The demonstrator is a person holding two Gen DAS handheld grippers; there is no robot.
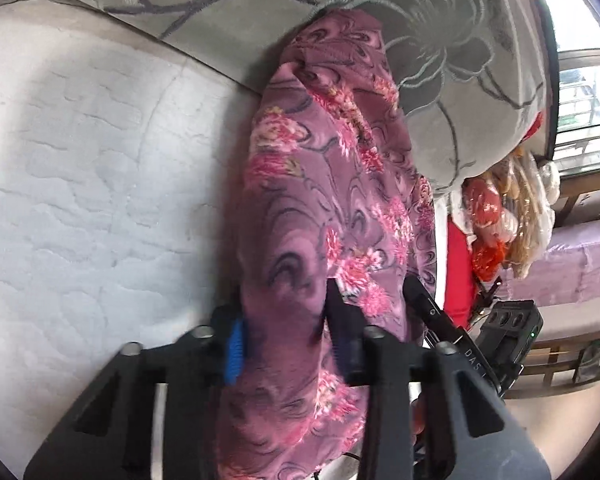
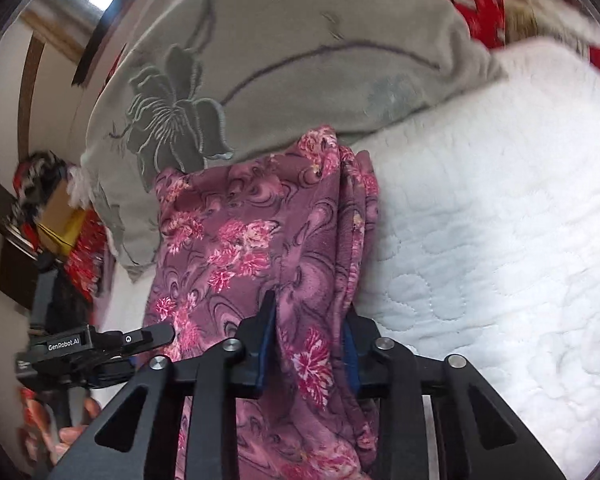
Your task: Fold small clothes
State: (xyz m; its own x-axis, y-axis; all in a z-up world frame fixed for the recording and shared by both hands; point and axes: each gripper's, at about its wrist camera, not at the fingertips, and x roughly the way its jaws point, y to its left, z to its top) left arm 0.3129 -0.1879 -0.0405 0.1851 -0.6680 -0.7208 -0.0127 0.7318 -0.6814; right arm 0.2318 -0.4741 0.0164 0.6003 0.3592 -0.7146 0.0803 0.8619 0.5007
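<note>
Both jaws clench our purple floral garment: left gripper, right gripper. Its lower end runs out of frame over the white quilt.

A bed covered by a white quilted mattress pad with stitched wavy lines fills most of both views. A grey blanket embroidered with a large dark flower lies bunched on the pad's far side. A purple garment with pink flowers stretches over the pad, its far end touching the blanket's edge.
</note>
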